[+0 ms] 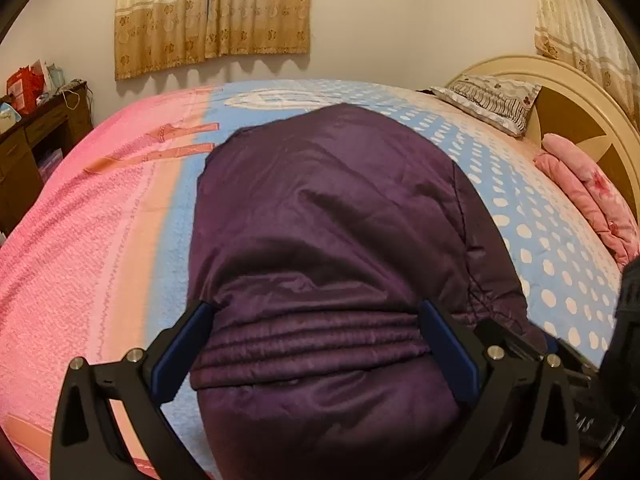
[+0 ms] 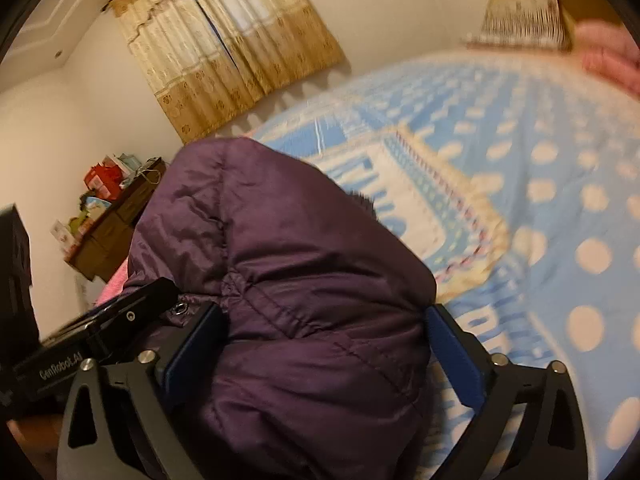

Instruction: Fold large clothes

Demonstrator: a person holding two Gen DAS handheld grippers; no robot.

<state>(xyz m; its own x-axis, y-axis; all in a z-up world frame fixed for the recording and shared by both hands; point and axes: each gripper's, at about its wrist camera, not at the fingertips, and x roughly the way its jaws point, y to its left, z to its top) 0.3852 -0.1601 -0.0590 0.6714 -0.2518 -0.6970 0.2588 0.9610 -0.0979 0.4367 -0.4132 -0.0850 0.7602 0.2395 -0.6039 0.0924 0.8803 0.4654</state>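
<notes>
- Bedroom: bed (image 1: 120,216) under a pink and blue dotted cover, curtains (image 1: 212,16) on the far wall, cluttered wooden desk (image 1: 36,132) at left, striped pillow (image 1: 492,100) by the headboard.
- One purple padded jacket (image 1: 328,216) bunched on the cover, bulging up between both claws.
- Two claws: left gripper (image 1: 316,316) spread wide, pads seemingly pressed against the jacket's ribbed folds; right gripper (image 2: 324,320) at full spread around the padding, grip uncertain in the blur.

Purple jacket (image 1: 332,216): smooth, faintly glossy quilted cloth; bedspread (image 1: 100,220): matt, nubbly woven cloth; desk (image 1: 24,152): dark wood.
</notes>
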